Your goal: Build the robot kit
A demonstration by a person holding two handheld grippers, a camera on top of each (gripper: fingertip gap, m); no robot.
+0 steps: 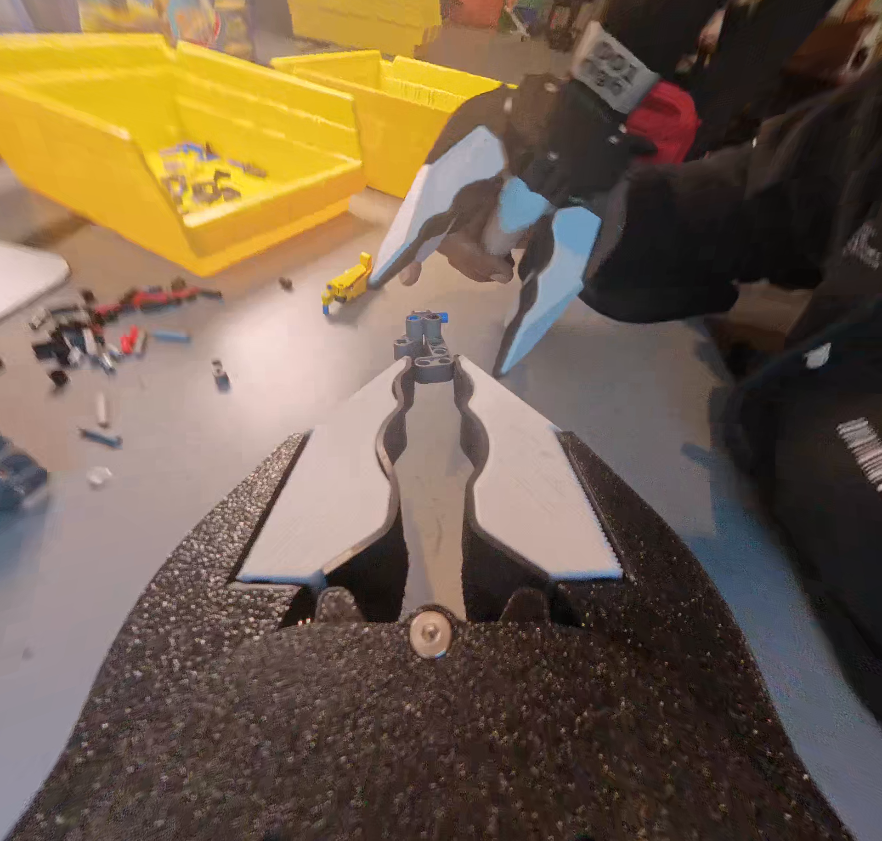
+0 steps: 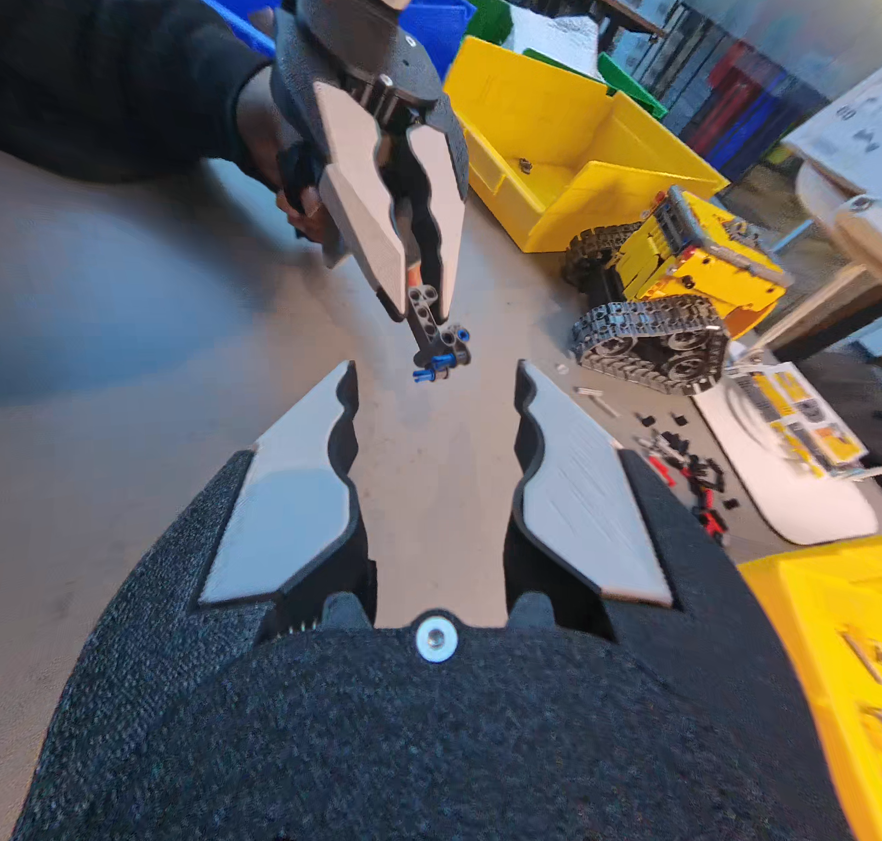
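Now the left claw [image 1: 432, 364] pinches a dark grey holed beam assembly [image 2: 432, 331] with blue pins; right claw [image 2: 434, 379] spread apart.

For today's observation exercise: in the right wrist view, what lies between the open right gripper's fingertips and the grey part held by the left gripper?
Only bare grey tabletop shows between the right gripper and the grey part clamped by the left gripper.
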